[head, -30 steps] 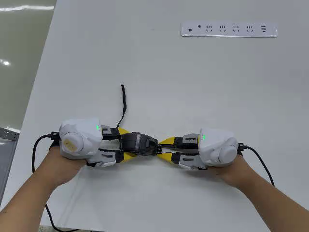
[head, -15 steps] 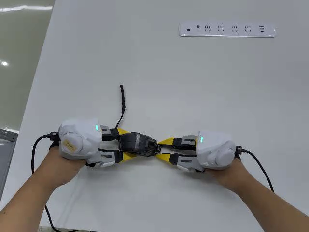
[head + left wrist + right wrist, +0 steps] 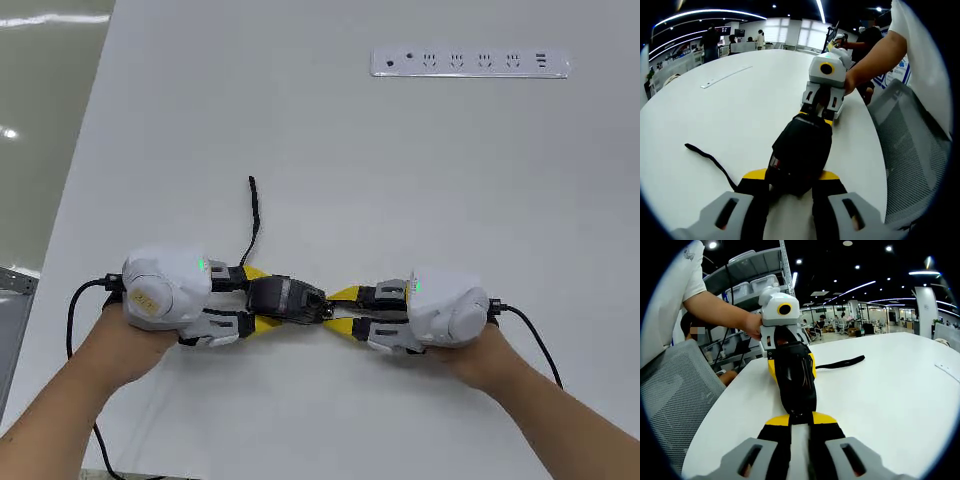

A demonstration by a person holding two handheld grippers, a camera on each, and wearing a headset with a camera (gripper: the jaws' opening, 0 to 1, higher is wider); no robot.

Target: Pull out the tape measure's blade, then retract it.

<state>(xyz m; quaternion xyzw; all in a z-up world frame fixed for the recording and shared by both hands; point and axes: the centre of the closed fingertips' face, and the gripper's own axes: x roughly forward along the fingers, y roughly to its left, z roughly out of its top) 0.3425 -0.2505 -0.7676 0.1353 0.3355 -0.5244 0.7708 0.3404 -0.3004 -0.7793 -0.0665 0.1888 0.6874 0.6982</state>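
Head view: the tape [image 3: 287,298] lies on the tabletop [image 3: 400,180], with the left gripper [image 3: 261,298] clamped around its case and the right gripper [image 3: 342,309] at its mouth. Left gripper view: the case looks rigid and hefty, a sound hold. Right gripper view settles what the head view blurs: jaws nearly together, apparently pinching the thin, springy blade's tip.

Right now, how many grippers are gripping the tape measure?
2. The left gripper holds the tape measure by its body, on the left in the head view. The right gripper faces it, shut on its front end.
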